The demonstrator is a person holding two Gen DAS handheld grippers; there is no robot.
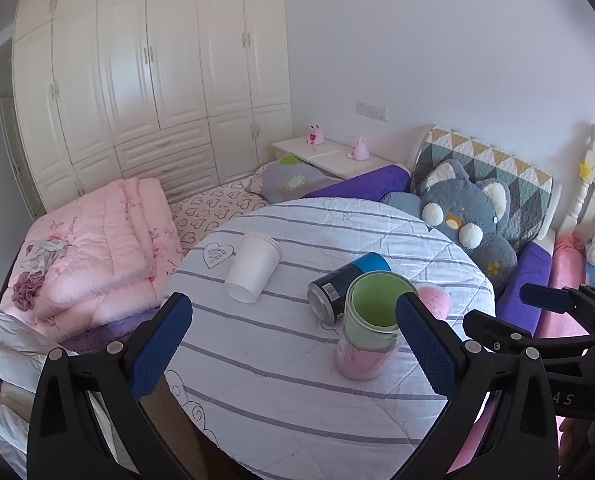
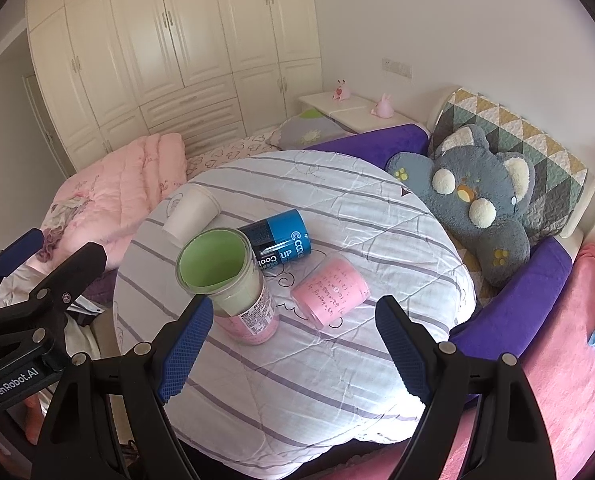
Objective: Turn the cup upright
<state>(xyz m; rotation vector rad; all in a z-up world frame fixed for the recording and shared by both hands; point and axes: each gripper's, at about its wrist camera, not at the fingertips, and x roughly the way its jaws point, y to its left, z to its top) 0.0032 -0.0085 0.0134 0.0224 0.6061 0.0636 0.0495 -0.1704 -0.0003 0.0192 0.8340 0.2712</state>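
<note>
- While one cup already stands upright on the round table (image 1: 297,400), my left view shows the job only partly done: the green-lined cup (image 1: 367,332) is on its base with its mouth up, whereas the white cup (image 1: 253,266) and the blue can (image 1: 347,280) lie on their sides further back.
- My left gripper (image 1: 293,352) is spread wide and holds nothing; its right finger (image 1: 425,344) sits just beside the upright cup, though I cannot tell if it touches.
- From this side the pink cup (image 1: 435,300) is mostly hidden behind the upright cup, so its pose is unclear; my other gripper's body shows at the right edge.
- Seen from my right view, the pink cup (image 2: 331,290) plainly lies on its side, near the upright cup (image 2: 229,280) and the blue can (image 2: 279,238), whose "Cool Up" label is readable here.
- My right gripper (image 2: 297,344) is also wide open and empty, hovering in front of the pink cup, which I judge the likeliest next one to right.
- White cup (image 2: 191,216): on its side near the far left rim, well apart from both grippers.
</note>
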